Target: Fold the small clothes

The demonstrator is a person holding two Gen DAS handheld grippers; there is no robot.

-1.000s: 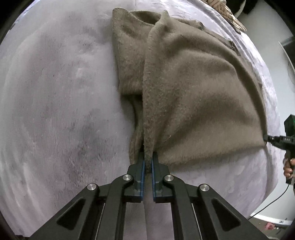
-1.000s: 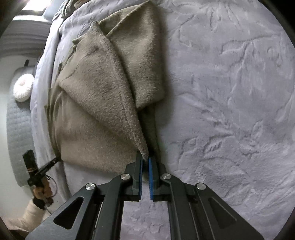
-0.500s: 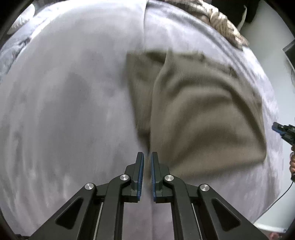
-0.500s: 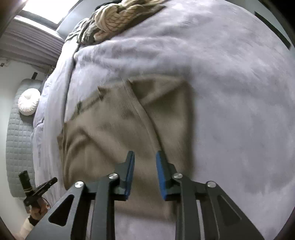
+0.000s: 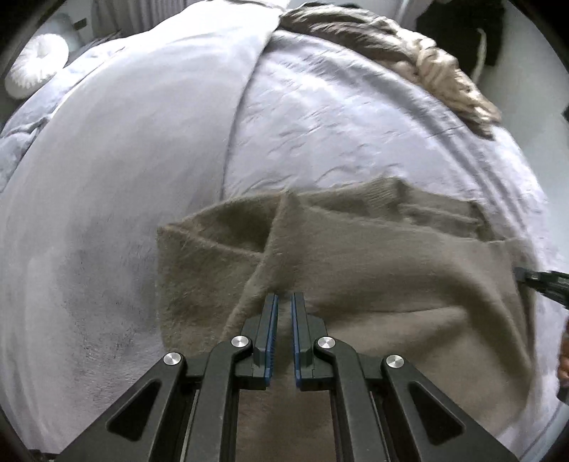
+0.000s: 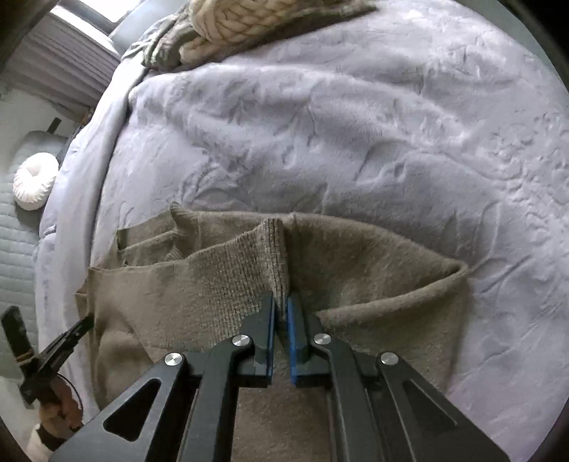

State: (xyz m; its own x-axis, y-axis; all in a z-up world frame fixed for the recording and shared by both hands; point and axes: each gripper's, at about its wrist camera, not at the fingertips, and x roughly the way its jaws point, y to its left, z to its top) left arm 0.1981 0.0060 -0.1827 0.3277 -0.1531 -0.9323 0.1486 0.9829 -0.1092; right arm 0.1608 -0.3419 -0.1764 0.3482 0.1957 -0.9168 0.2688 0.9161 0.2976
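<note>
On the bed blanket (image 5: 106, 177), both grippers' jaws clamped on brown sweater (image 5: 373, 266) edges, open blanket beyond.

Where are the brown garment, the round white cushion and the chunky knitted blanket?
brown garment (image 6: 373, 270), right wrist view, its flat folded panel.
round white cushion (image 6: 35, 180), right wrist view, its centre.
chunky knitted blanket (image 6: 242, 21), right wrist view, its cream braids.

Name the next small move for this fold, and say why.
Probably carry both pinched edges forward together and lay them down. Each tool, left and right, grips a raised fold of the sweater, which lies half-folded on the blanket.
</note>
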